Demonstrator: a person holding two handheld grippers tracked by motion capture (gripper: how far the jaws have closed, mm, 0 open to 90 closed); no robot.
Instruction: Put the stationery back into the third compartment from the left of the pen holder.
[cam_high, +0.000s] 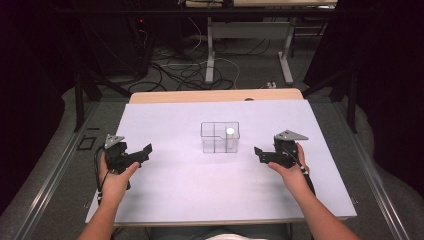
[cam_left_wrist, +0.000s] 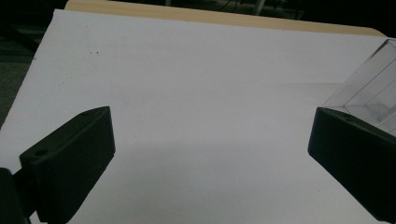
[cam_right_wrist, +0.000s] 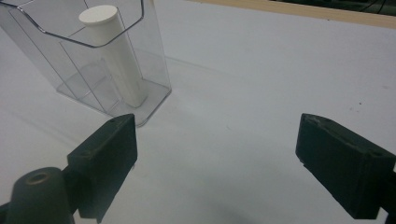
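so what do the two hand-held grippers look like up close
Both are black. The left hand-held gripper and right hand-held gripper each carry a grey three-cornered plate on top and trail a black cable. Their jaws are blocky black pads with ribbed faces and small round holes. Forearms are bare.

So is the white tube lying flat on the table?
No, the white tube stands upright inside the clear box, in one of its compartments, not flat on the table.
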